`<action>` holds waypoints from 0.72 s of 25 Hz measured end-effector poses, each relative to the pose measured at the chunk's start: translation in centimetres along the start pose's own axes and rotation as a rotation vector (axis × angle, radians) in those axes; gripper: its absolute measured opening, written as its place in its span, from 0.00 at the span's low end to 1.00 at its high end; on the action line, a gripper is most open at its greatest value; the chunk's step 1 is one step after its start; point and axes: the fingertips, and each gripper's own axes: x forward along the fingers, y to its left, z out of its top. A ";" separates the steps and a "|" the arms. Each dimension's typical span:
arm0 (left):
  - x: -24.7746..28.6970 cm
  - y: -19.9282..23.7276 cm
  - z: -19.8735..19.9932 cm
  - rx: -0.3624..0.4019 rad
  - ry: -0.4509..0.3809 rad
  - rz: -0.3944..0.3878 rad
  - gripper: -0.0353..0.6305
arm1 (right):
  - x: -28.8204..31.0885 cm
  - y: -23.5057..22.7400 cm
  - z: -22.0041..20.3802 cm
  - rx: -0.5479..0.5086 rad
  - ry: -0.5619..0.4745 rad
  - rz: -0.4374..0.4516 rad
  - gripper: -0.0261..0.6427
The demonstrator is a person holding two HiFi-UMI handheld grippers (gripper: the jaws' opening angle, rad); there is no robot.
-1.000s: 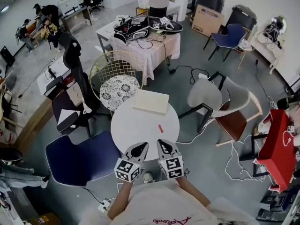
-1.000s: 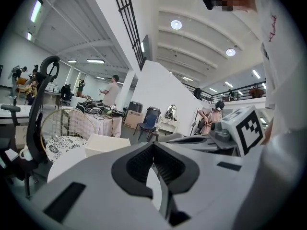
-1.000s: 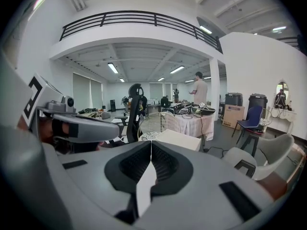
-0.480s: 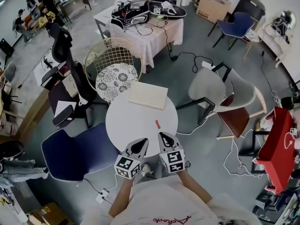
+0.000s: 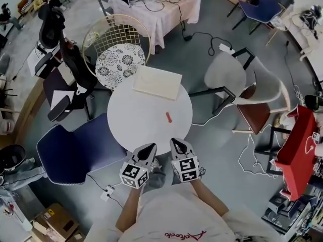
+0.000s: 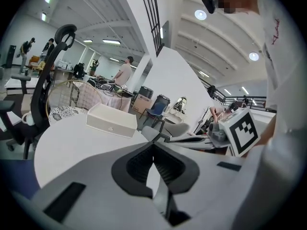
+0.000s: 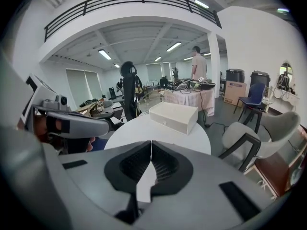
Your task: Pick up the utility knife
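Observation:
The utility knife [image 5: 168,117] is small and red and lies on the right half of the round white table [image 5: 136,127]. Both grippers hover side by side over the table's near edge, short of the knife. My left gripper [image 5: 150,148] is shut with nothing between its fingers, and the left gripper view shows its tips [image 6: 153,145] meeting. My right gripper [image 5: 175,143] is also shut and empty, with its jaws closed together [image 7: 151,143]. It is the nearer one to the knife. Neither gripper view shows the knife; the jaws hide it.
A flat white box [image 5: 157,82] sits at the table's far edge. A blue chair [image 5: 75,153] stands at the left, a wire chair with a patterned cushion [image 5: 118,64] behind, a grey chair [image 5: 237,87] at the right. Cables [image 5: 247,160] trail on the floor.
Both grippers have sunk toward the table's near edge, still shut. The head view has tipped further down, so the table sits higher in the picture. The knife lies where it was.

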 end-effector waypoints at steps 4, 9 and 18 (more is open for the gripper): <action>0.0 0.1 -1.6 -0.024 0.023 0.008 0.07 | -0.1 0.1 -2.3 0.032 0.044 0.021 0.06; 0.0 -0.1 -2.7 -0.043 0.039 0.003 0.07 | 0.1 0.2 -3.9 0.049 0.070 0.046 0.20; -0.4 -0.5 -2.9 -0.040 0.040 0.005 0.07 | 0.6 0.5 -4.5 0.038 0.094 0.050 0.27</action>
